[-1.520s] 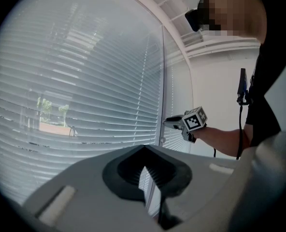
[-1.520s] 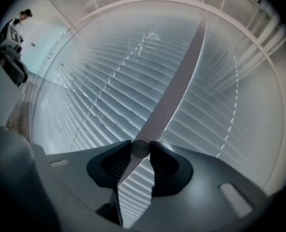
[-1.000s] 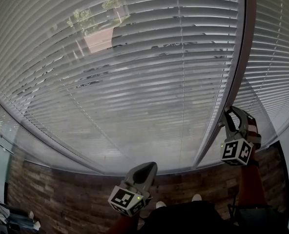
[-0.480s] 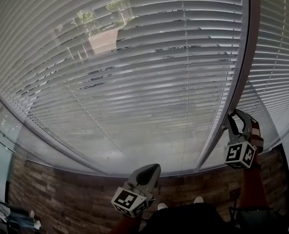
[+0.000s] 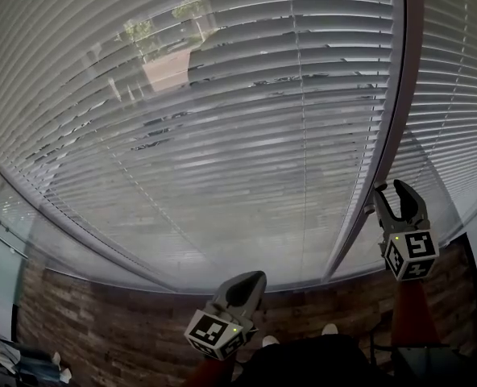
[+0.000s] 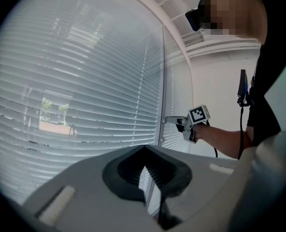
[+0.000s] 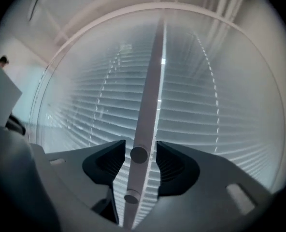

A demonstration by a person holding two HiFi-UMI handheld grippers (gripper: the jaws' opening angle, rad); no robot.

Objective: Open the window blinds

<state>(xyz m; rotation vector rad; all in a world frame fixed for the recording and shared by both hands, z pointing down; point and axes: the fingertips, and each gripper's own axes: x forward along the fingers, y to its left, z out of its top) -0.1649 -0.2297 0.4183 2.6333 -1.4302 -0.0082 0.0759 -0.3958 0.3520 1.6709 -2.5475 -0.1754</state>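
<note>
Grey horizontal blinds (image 5: 222, 135) cover the whole window, their slats tilted so that trees and a building show through. A pale upright bar (image 5: 387, 135) divides two panes. My right gripper (image 5: 391, 190) points level at that bar. In the right gripper view the jaws of the right gripper (image 7: 140, 146) stand either side of a round knob (image 7: 139, 154) on the bar (image 7: 150, 91), with a gap on each side. They have just been opening and are open. A second knob (image 7: 131, 197) sits lower. My left gripper (image 5: 242, 285) hangs low in the middle, shut and empty, well short of the blinds (image 6: 85, 91).
Below the window runs a wood-patterned wall or floor strip (image 5: 101, 321). The person's shoes (image 5: 327, 329) show at the bottom. In the left gripper view the right gripper (image 6: 168, 120) and a forearm (image 6: 220, 137) reach to the bar, with a white wall behind.
My right gripper has rolled about its own axis, so its marker cube faces another way, and its jaws have spread wider. The left gripper has stayed where it was.
</note>
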